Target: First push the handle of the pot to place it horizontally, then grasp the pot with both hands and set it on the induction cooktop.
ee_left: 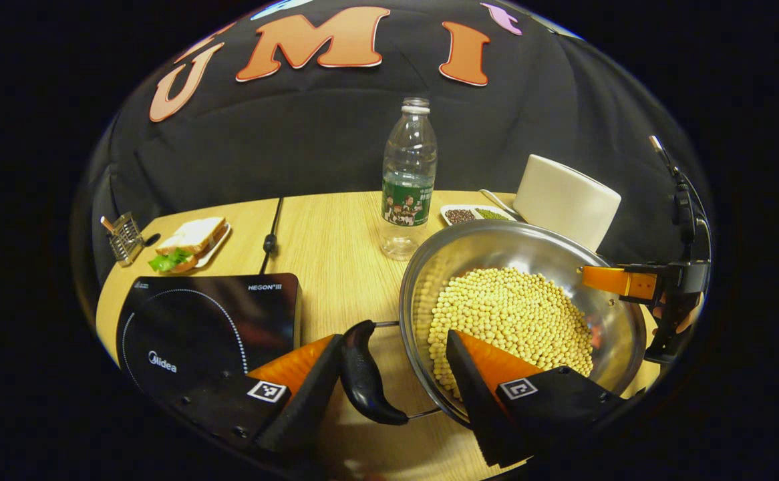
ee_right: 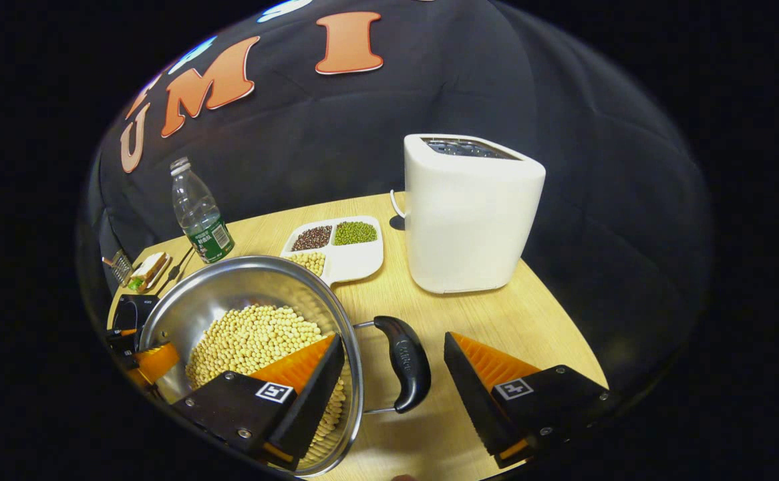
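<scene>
On the pale wooden table (ee_left: 336, 240), the round steel pot (ee_left: 496, 247) full of yellow soybeans sits at lower right of the left gripper view, with the flat black induction cooktop (ee_left: 209, 321) at lower left. The left claw (ee_left: 395, 364) is spread apart around one curved black pot handle (ee_left: 363, 374). In the right gripper view the right claw (ee_right: 395, 364) likewise gapes around the other black handle (ee_right: 406, 364), lower centre.

Dim, warm overhead light; sharp centre, strong fisheye bending at edges.
</scene>
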The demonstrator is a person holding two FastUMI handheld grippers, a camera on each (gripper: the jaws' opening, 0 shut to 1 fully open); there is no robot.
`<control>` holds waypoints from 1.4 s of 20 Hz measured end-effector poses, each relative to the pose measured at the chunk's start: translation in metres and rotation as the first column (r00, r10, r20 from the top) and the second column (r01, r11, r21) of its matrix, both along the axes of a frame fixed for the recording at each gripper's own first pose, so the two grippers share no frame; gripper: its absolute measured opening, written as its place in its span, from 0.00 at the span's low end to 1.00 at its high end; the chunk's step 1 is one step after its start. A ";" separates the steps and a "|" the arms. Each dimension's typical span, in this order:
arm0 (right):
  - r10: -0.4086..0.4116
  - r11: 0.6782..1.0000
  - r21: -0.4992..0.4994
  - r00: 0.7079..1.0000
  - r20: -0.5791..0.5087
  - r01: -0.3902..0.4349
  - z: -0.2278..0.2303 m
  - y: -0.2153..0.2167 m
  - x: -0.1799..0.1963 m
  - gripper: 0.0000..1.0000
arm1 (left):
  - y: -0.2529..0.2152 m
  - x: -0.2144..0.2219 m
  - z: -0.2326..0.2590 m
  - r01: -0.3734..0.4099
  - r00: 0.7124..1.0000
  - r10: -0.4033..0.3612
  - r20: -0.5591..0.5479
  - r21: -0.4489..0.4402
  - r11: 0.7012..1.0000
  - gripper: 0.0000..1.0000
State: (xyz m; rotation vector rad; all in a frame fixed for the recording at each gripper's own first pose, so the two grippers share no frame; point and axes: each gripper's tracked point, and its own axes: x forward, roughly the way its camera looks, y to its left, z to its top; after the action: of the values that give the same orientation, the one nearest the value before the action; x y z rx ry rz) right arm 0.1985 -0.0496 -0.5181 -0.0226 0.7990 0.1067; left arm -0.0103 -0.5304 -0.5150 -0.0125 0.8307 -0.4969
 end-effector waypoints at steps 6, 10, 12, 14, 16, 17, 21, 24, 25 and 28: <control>-0.022 0.995 0.098 0.998 -0.056 0.028 -0.009 0.011 -0.002 0.79 | -0.001 0.006 -0.014 -0.045 0.996 0.046 -0.082 0.010 0.999 0.87; -0.042 0.994 0.098 0.995 -0.095 0.051 -0.003 0.010 -0.017 0.62 | 0.004 0.006 -0.015 -0.065 0.990 0.069 -0.121 0.042 0.997 0.70; -0.047 0.996 0.078 0.995 -0.089 0.054 0.010 0.008 -0.026 0.55 | 0.005 0.001 -0.010 -0.065 0.988 0.067 -0.137 0.021 0.998 0.72; -0.053 0.997 0.055 0.997 -0.060 0.056 0.030 0.007 -0.031 0.54 | 0.011 0.002 0.004 -0.065 0.989 0.065 -0.135 0.008 0.998 0.67; -0.060 0.997 0.054 0.997 -0.048 0.063 0.050 0.013 -0.037 0.54 | 0.018 0.008 0.020 -0.066 0.991 0.065 -0.115 -0.009 0.998 0.67; -0.065 0.996 0.056 0.997 -0.046 0.067 0.058 0.016 -0.041 0.54 | 0.024 0.010 0.029 -0.067 0.992 0.065 -0.106 -0.013 0.998 0.70; -0.069 0.994 0.078 0.997 -0.027 0.071 0.088 0.042 -0.054 0.54 | 0.055 0.022 0.061 -0.078 0.995 0.076 -0.067 -0.022 0.997 0.70; -0.059 0.994 0.096 0.998 -0.009 0.060 0.109 0.070 -0.065 0.54 | 0.088 0.030 0.083 -0.096 0.995 0.095 -0.035 -0.029 0.995 0.72; -0.052 0.994 0.099 0.999 -0.005 0.052 0.114 0.083 -0.071 0.54 | 0.102 0.032 0.088 -0.106 0.994 0.105 -0.028 -0.033 0.994 0.69; -0.024 0.994 0.104 1.000 0.015 0.023 0.128 0.121 -0.076 0.54 | 0.145 0.037 0.096 -0.141 0.990 0.141 -0.016 -0.029 0.990 0.67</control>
State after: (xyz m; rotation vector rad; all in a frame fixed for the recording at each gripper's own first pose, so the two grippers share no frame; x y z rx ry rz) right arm 0.1220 0.0717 -0.3896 0.0837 0.7769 0.1252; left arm 0.0269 -0.3855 -0.4186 -0.1017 0.8298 -0.3760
